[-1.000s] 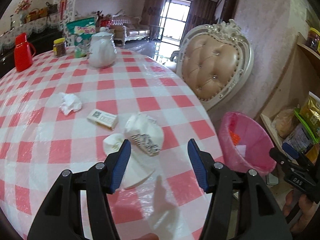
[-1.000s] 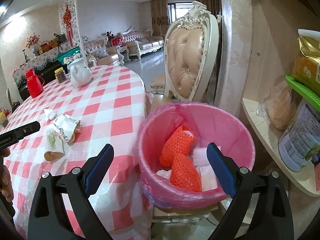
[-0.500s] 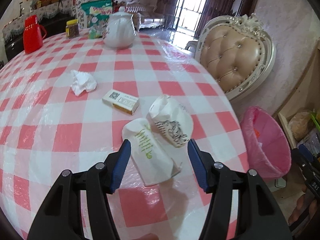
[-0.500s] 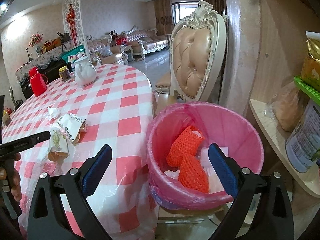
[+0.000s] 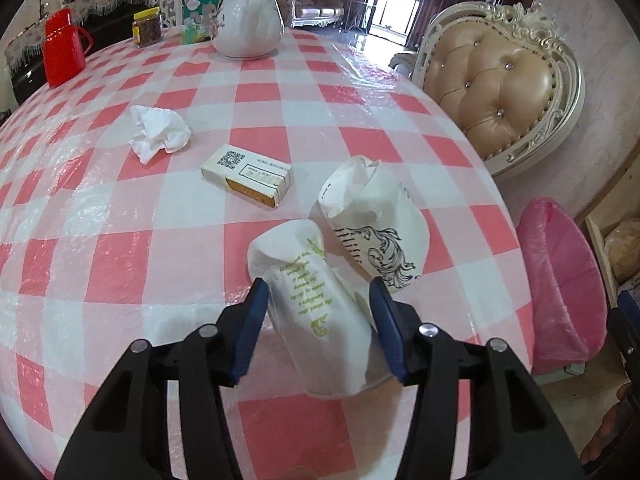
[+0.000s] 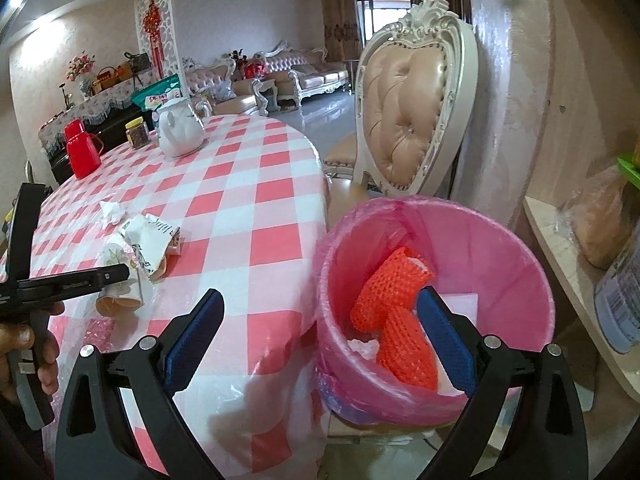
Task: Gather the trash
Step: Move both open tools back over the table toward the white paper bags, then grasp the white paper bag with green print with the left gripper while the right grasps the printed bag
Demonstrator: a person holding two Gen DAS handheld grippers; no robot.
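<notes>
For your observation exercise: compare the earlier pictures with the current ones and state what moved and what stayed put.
The left gripper advanced over the table and now straddles the green-lettered paper cup, jaws open, not yet closed on it. The right gripper stayed open at the pink trash bin. The black-patterned cup, small box and tissue stayed put.

I see a tablecloth in red and white checks. The nearer paper cup is white with green lettering; the cup behind it is white with black scrollwork. The crumpled tissue is white, the small box cream with an orange side. My bin wears a pink liner, orange netting inside. The jug is red, the teapot white, both sets of finger pads blue.
</notes>
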